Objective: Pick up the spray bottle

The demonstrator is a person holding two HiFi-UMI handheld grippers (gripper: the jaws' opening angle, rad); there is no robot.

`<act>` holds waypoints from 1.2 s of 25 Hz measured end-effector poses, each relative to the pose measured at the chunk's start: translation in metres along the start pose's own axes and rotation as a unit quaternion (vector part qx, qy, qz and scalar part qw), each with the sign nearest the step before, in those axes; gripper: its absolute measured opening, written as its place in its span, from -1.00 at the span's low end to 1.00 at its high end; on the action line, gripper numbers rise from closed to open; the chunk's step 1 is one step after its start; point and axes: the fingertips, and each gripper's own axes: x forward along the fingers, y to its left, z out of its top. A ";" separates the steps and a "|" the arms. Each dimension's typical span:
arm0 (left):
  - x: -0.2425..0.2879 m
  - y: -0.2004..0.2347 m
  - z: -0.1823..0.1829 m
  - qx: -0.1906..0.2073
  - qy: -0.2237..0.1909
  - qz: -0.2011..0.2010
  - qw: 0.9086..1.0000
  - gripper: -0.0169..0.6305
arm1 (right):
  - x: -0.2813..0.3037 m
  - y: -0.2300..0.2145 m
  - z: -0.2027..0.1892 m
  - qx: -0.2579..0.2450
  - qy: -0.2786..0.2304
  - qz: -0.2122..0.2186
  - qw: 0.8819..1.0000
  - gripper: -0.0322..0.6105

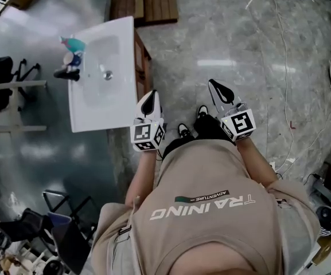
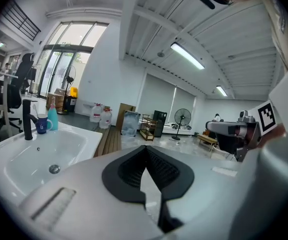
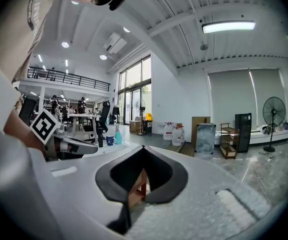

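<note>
The teal spray bottle (image 1: 72,43) stands at the far corner of a white sink basin (image 1: 96,105), beside a dark mug (image 1: 69,58) and a black faucet (image 1: 66,73). In the left gripper view the spray bottle (image 2: 52,118) is far off at the left, behind the mug (image 2: 42,125). In the right gripper view the spray bottle (image 3: 118,135) is small and distant. My left gripper (image 1: 150,94) hovers by the basin's near right corner, shut and holding nothing. My right gripper (image 1: 215,85) is over the floor to the right, also shut and holding nothing. Both point level.
A wooden platform (image 1: 144,2) lies beyond the sink. An office chair (image 1: 4,76) and a desk edge stand left of the basin. Water jugs (image 2: 100,115), a shelf and a fan (image 2: 182,118) stand further back. Cables run over the floor at the right (image 1: 294,136).
</note>
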 end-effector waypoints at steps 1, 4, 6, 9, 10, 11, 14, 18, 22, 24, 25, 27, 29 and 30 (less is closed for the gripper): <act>0.005 0.003 0.001 -0.002 0.000 0.002 1.000 -0.90 | 0.006 -0.005 0.002 -0.002 -0.001 0.000 1.000 -0.89; 0.022 0.010 0.005 -0.002 0.002 0.009 1.000 -0.90 | 0.024 -0.021 0.005 -0.012 -0.002 0.003 1.000 -0.89; 0.035 0.015 0.010 0.002 0.004 0.013 1.000 -0.90 | 0.037 -0.035 0.002 -0.013 0.001 0.004 1.000 -0.89; 0.057 0.024 0.022 0.012 0.003 0.026 1.000 -0.90 | 0.058 -0.061 -0.003 -0.010 0.003 0.010 1.000 -0.89; 0.066 0.027 0.027 0.016 0.002 0.032 0.999 -0.90 | 0.067 -0.071 -0.004 -0.009 0.003 0.013 1.000 -0.89; 0.075 0.032 0.032 0.020 0.003 0.039 0.999 -0.90 | 0.076 -0.081 -0.006 -0.006 0.004 0.015 1.000 -0.89; 0.104 0.045 0.051 0.029 0.004 0.062 0.998 -0.90 | 0.106 -0.111 -0.003 -0.005 0.004 0.033 0.999 -0.89; 0.145 0.054 0.083 0.044 -0.004 0.087 0.995 -0.90 | 0.144 -0.142 0.011 -0.025 -0.006 0.071 0.997 -0.89; 0.182 0.051 0.101 0.038 -0.011 0.104 0.994 -0.90 | 0.177 -0.173 0.007 -0.010 0.004 0.100 0.995 -0.89; 0.197 0.051 0.102 0.036 -0.008 0.110 0.993 -0.90 | 0.193 -0.185 0.010 -0.015 0.003 0.114 0.993 -0.89; 0.202 0.052 0.103 0.035 -0.006 0.114 0.993 -0.90 | 0.201 -0.189 0.012 -0.018 0.002 0.121 0.993 -0.89; 0.209 0.055 0.101 0.032 -0.001 0.123 0.992 -0.90 | 0.213 -0.195 0.014 -0.015 0.002 0.132 0.991 -0.89; 0.215 0.061 0.098 0.025 0.004 0.135 0.991 -0.90 | 0.225 -0.200 0.011 -0.008 0.007 0.141 0.990 -0.89; 0.218 0.065 0.098 0.021 0.007 0.143 0.989 -0.90 | 0.232 -0.203 0.010 -0.006 0.010 0.145 0.989 -0.89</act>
